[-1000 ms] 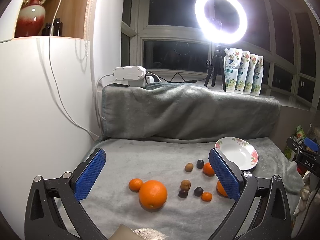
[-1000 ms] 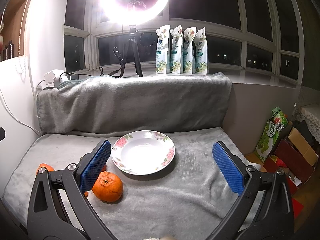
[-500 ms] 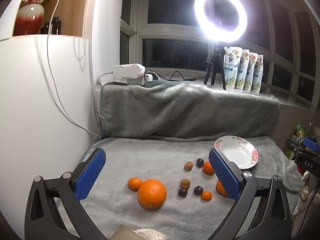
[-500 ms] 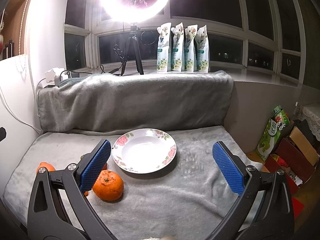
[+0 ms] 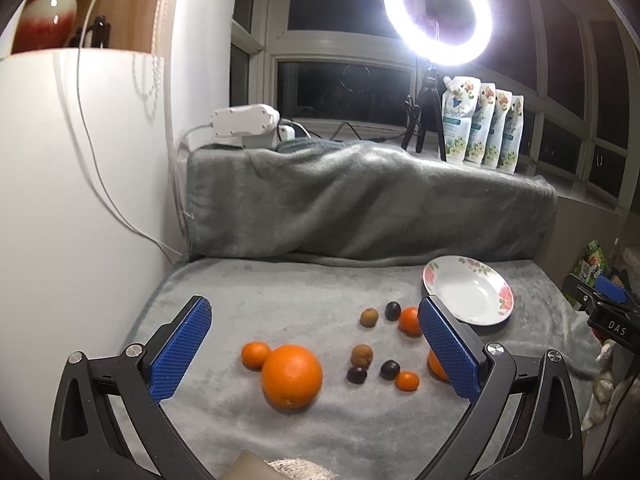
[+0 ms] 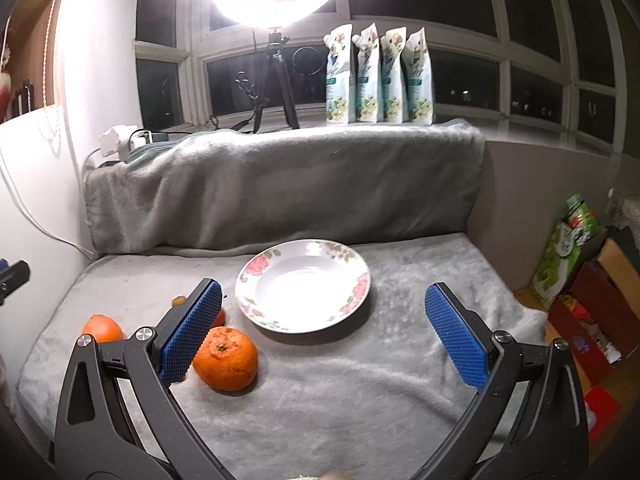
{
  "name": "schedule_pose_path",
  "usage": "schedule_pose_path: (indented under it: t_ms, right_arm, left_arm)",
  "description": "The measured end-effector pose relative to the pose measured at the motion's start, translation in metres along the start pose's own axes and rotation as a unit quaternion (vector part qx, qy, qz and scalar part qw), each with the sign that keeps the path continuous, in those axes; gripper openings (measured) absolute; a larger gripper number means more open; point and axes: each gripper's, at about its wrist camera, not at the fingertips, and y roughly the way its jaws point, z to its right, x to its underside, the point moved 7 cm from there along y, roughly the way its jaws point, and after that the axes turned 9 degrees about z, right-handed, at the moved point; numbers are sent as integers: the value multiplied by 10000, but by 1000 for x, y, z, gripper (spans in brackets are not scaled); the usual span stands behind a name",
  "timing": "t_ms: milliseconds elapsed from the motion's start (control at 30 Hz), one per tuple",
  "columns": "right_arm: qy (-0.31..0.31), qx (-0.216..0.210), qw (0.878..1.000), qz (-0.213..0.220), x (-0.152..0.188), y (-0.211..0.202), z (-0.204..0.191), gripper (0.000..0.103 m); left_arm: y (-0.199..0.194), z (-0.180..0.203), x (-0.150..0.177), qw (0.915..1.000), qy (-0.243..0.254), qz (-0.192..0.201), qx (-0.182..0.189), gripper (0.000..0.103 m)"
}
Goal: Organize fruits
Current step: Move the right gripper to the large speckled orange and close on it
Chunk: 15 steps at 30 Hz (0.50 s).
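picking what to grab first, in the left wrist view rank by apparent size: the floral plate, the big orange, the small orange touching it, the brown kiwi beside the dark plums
1. White floral-rimmed plate, though it sits farthest back
2. Large round orange, nearest the camera, so somewhat exaggerated
3. Small orange mandarin
4. Brown fuzzy kiwi

Loose fruits (image 5: pixel 362 354) beside empty floral plate (image 5: pixel 440 276)

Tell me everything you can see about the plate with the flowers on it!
The plate is round, white and shiny, like china, with pink roses and green leaves painted round its wide rim. Its middle dips down like a shallow bowl and has nothing in it. It sits flat on the fuzzy grey blanket, in front of the blanket-covered ledge. No fruit touches it; the closest mandarin lies a little way off. Neither gripper touches it.
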Motion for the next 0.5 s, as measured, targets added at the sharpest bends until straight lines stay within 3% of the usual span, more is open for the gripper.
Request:
schedule_pose_path:
  t_ms: [267, 500]
  right_arm:
    - [394, -676, 9961, -397, 18, 16, 0, 103]
    - [744, -1292, 9850, -872, 40, 30, -7, 103]
  left_arm:
    - [16, 16, 26, 9970, -153, -461, 608, 102]
    - [39, 27, 61, 9860, -638, -1132, 1044, 102]
